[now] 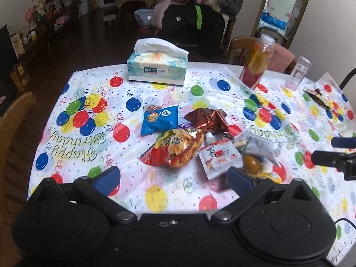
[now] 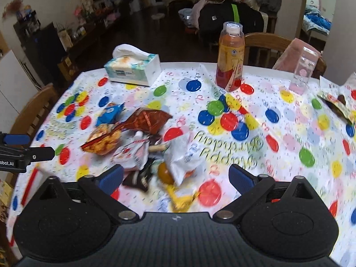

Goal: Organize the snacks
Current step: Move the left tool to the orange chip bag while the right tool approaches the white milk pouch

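Observation:
A heap of snack packets lies mid-table on the balloon-print cloth. It holds a blue cookie bag (image 1: 159,120), a shiny brown bag (image 1: 208,118), a red-orange chip bag (image 1: 175,148), a white-red sachet (image 1: 219,156), a white packet (image 2: 185,155) and a yellow-brown round snack (image 2: 165,173). My left gripper (image 1: 172,180) hovers open just short of the chip bag, holding nothing. My right gripper (image 2: 175,179) is open above the near end of the heap, holding nothing. Each gripper shows at the other view's edge: the right gripper (image 1: 331,150) and the left gripper (image 2: 26,145).
A tissue box (image 1: 156,67) sits at the far left of the table, an orange drink bottle (image 2: 230,57) and a clear glass (image 2: 303,71) at the far edge. A dark wrapper (image 2: 336,105) lies far right. Wooden chairs (image 2: 264,42) ring the table.

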### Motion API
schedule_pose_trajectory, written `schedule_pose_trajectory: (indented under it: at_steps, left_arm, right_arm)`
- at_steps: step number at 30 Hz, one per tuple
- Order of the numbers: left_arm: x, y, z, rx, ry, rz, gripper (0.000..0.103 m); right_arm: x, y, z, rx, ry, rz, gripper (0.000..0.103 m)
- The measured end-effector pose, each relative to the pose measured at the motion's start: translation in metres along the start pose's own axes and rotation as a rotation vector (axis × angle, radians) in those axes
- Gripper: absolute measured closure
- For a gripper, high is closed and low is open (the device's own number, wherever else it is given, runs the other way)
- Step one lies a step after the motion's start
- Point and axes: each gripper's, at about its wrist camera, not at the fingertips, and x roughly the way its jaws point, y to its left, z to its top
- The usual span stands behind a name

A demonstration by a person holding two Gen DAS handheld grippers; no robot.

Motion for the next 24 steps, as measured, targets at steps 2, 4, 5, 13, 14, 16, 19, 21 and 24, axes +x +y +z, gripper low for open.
schedule_pose_trajectory:
  at_steps: [2, 4, 5, 13, 14, 16, 19, 21, 24]
  left_arm:
    - [0.015, -0.001, 0.009, 0.004, 0.026, -0.003, 0.002]
    - [0.03, -0.002, 0.018, 0.015, 0.056, 0.0, 0.004]
    - [0.037, -0.003, 0.021, 0.019, 0.068, 0.005, 0.004]
    - [0.087, -0.005, 0.04, -0.041, 0.16, -0.009, 0.008]
    - [0.093, -0.007, 0.04, -0.031, 0.17, -0.006, 0.008]
    - [0.104, -0.011, 0.04, -0.017, 0.195, -0.004, 0.008]
    - [0.118, -0.012, 0.039, -0.01, 0.225, 0.014, 0.012]
    - [0.125, -0.011, 0.039, -0.015, 0.233, 0.005, 0.014]
    - [0.134, -0.011, 0.038, -0.022, 0.25, 0.008, 0.02]
  right_arm:
    - [0.015, -0.006, 0.011, -0.005, 0.031, 0.001, 0.006]
    - [0.031, -0.011, 0.021, -0.005, 0.061, -0.006, 0.007]
    - [0.039, -0.013, 0.025, -0.008, 0.078, -0.003, 0.01]
    - [0.096, -0.018, 0.043, 0.024, 0.2, 0.045, 0.032]
    - [0.103, -0.019, 0.043, 0.024, 0.218, 0.049, 0.034]
    - [0.114, -0.02, 0.042, 0.023, 0.242, 0.051, 0.034]
    - [0.127, -0.02, 0.041, 0.024, 0.271, 0.062, 0.04]
    - [0.135, -0.019, 0.04, 0.02, 0.287, 0.068, 0.041]
    - [0.143, -0.018, 0.038, 0.016, 0.299, 0.061, 0.044]
